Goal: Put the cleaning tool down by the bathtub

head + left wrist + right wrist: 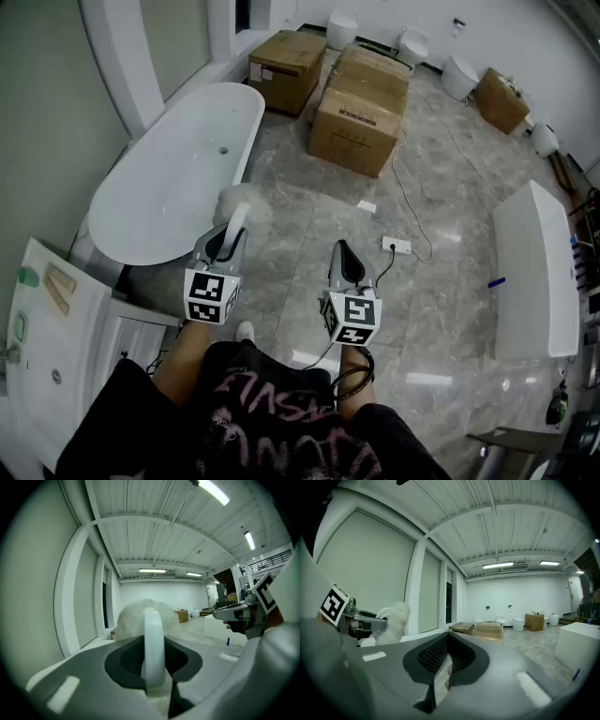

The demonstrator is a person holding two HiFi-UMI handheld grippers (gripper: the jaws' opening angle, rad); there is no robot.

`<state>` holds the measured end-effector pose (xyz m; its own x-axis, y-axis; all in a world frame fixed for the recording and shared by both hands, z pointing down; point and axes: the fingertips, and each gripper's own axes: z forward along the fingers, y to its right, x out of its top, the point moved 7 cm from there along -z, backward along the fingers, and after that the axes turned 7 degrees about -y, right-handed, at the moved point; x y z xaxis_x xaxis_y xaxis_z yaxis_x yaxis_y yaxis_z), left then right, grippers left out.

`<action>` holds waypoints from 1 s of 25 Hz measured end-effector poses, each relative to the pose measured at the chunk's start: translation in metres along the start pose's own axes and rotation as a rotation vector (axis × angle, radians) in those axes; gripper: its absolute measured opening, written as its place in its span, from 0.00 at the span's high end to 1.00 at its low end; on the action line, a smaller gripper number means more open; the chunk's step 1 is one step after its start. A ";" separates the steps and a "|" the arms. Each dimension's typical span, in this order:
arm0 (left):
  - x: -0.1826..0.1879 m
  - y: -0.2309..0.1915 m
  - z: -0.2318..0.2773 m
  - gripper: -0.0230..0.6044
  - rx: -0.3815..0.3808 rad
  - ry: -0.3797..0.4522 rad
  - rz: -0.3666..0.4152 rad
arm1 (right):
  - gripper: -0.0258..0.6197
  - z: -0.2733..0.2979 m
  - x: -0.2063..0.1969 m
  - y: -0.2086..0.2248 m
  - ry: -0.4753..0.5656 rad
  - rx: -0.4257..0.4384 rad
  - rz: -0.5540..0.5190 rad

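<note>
The bathtub (178,169) lay to the left. The left gripper (230,239) hung just beside its rim, jaws clamped on the cleaning tool (246,206) by its white handle. The right gripper (342,253) had its jaws closed on nothing. The carry looked nearly over, and the next move called for lowering the tool to the floor and releasing it.

A grey marble floor (441,309) is being lit by strip lights (499,566) overhead. Cardboard boxes (361,108) are being kept at upper centre, toilets (459,75) along the far wall, a white cabinet (534,272) at right.
</note>
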<state>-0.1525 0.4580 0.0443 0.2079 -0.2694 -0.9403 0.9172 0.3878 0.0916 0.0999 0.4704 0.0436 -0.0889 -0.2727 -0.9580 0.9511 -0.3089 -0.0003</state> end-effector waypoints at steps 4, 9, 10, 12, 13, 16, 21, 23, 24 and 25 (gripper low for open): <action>0.000 -0.003 0.006 0.83 0.005 0.002 -0.005 | 0.94 0.007 -0.001 0.001 -0.005 0.005 -0.006; -0.003 -0.006 0.013 0.83 0.013 -0.003 -0.021 | 0.94 0.017 -0.001 0.003 -0.016 0.015 -0.022; -0.003 -0.007 0.014 0.83 0.014 -0.003 -0.023 | 0.94 0.019 -0.001 0.004 -0.018 0.016 -0.024; -0.003 -0.007 0.018 0.83 0.016 -0.002 -0.027 | 0.94 0.022 0.001 0.005 -0.013 0.021 -0.024; -0.003 -0.008 0.019 0.83 0.016 -0.003 -0.028 | 0.94 0.024 0.002 0.006 -0.009 0.024 -0.020; -0.003 -0.010 0.023 0.83 0.011 -0.011 -0.029 | 0.94 0.031 0.003 0.007 -0.011 0.024 -0.011; -0.009 -0.026 0.027 0.83 0.001 -0.018 -0.035 | 0.94 0.047 0.007 -0.008 -0.018 0.031 -0.030; -0.010 -0.034 0.029 0.83 -0.007 -0.018 -0.036 | 0.94 0.053 0.009 -0.015 -0.023 0.030 -0.040; -0.010 -0.038 0.030 0.83 -0.013 -0.018 -0.035 | 0.94 0.057 0.010 -0.018 -0.025 0.028 -0.045; -0.010 -0.043 0.031 0.83 -0.019 -0.017 -0.033 | 0.94 0.061 0.011 -0.022 -0.025 0.027 -0.049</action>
<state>-0.1831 0.4166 0.0603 0.1832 -0.2975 -0.9370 0.9170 0.3952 0.0538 0.0597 0.4190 0.0501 -0.1429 -0.2796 -0.9494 0.9371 -0.3468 -0.0389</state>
